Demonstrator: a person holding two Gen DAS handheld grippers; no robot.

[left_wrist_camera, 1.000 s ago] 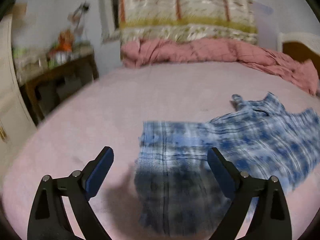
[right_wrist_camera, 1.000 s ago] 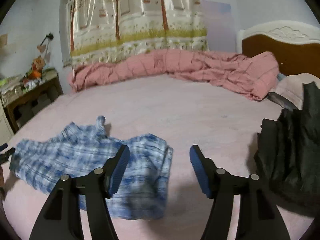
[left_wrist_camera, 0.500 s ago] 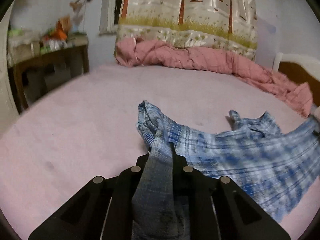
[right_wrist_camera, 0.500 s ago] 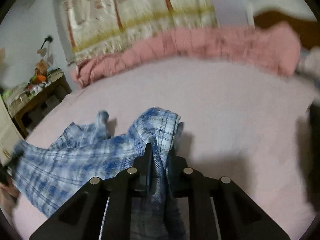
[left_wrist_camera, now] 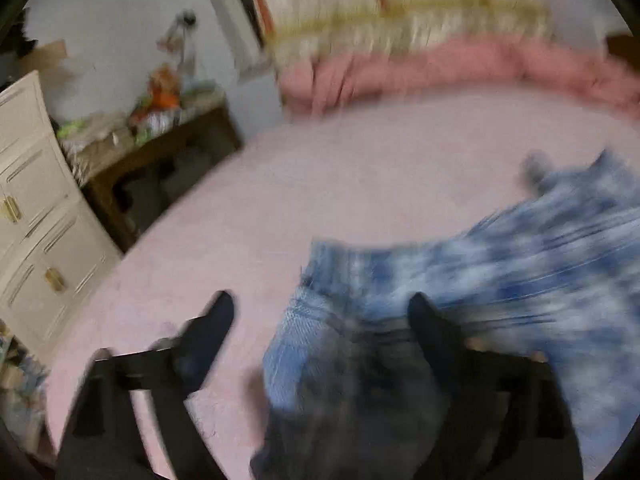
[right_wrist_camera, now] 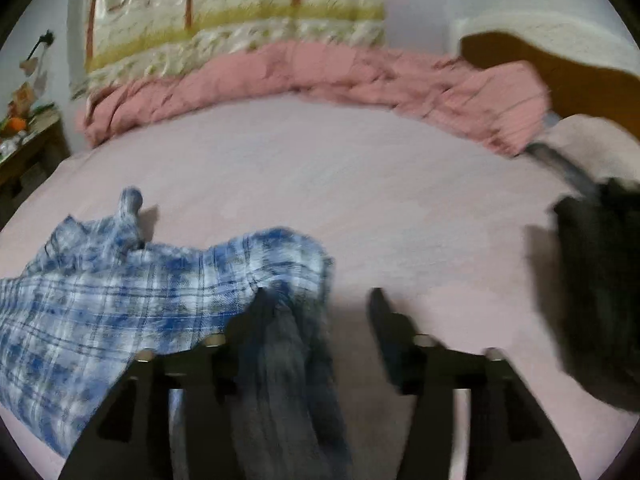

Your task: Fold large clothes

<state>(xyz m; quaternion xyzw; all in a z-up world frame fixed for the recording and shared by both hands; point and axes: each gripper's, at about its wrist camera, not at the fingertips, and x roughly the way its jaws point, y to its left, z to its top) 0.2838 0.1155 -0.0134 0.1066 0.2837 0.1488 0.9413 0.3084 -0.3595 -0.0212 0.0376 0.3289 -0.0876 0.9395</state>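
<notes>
Blue plaid shirt lay spread on the pink bed, near edge. Left gripper and right gripper were both opening, cloth loose between the jaws, pads no longer pressing it.

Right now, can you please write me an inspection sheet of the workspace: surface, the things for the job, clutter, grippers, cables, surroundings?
Surface: pink bed sheet, mostly bare.
Job's things: blue plaid garment, crumpled, not yet folded.
Clutter: dark clothes pile at the right edge; pink quilt bunched along the far side.
Grippers: left gripper and right gripper both opening; plaid cloth lies between each pair of jaws, pads not pressing it.
Cables: nothing seen.
Surroundings: tree-print curtain, wooden headboard, cluttered side table, cream cabinet.
</notes>
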